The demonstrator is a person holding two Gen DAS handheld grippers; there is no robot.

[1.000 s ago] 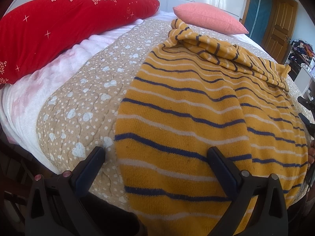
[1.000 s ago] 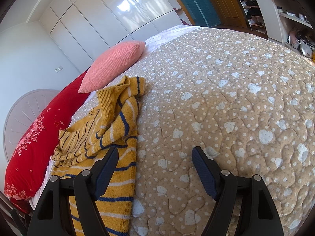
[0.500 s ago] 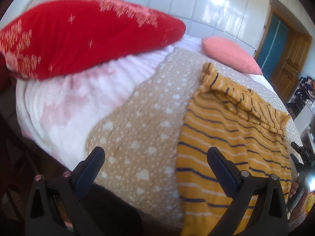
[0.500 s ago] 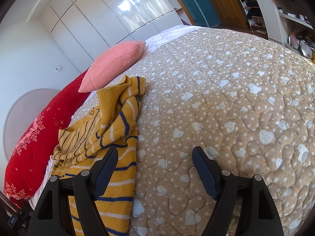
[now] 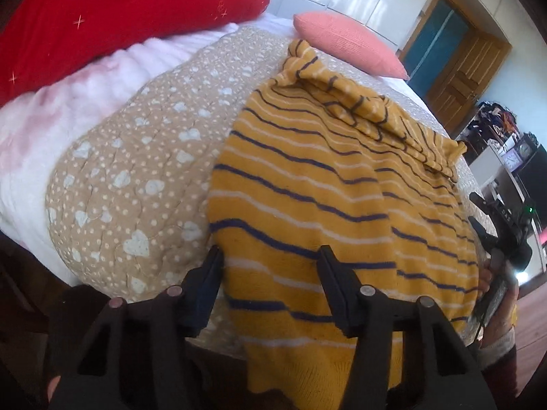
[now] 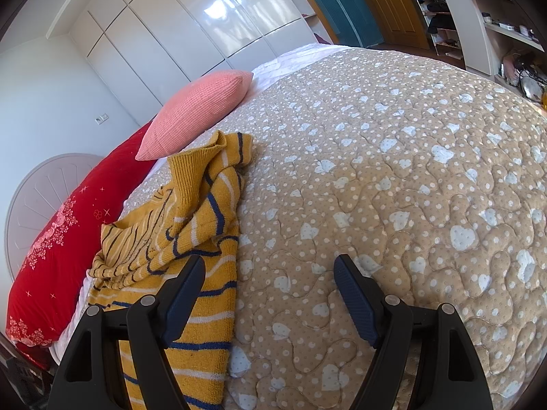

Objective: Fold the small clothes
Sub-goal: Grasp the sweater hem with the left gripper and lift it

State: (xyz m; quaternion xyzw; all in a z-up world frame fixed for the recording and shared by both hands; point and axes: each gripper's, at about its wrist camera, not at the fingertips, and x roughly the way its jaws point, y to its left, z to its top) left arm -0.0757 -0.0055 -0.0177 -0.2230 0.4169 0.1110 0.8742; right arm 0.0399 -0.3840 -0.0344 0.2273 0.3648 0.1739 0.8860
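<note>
A mustard-yellow knitted sweater (image 5: 328,184) with navy and white stripes lies flat on a beige heart-print quilt (image 5: 136,171). Its long axis runs from the hem at the near bed edge toward a pink pillow (image 5: 348,42), with the bunched sleeves at the far end. No label or writing can be read on it. The left gripper (image 5: 270,266) has just been closing and now stands half open, straddling the sweater's left edge near the hem without visibly pinching it. The right gripper (image 6: 270,287) stands wide open over the sweater's right edge and holds nothing. A red bolster (image 5: 102,17) lies further left.
</note>
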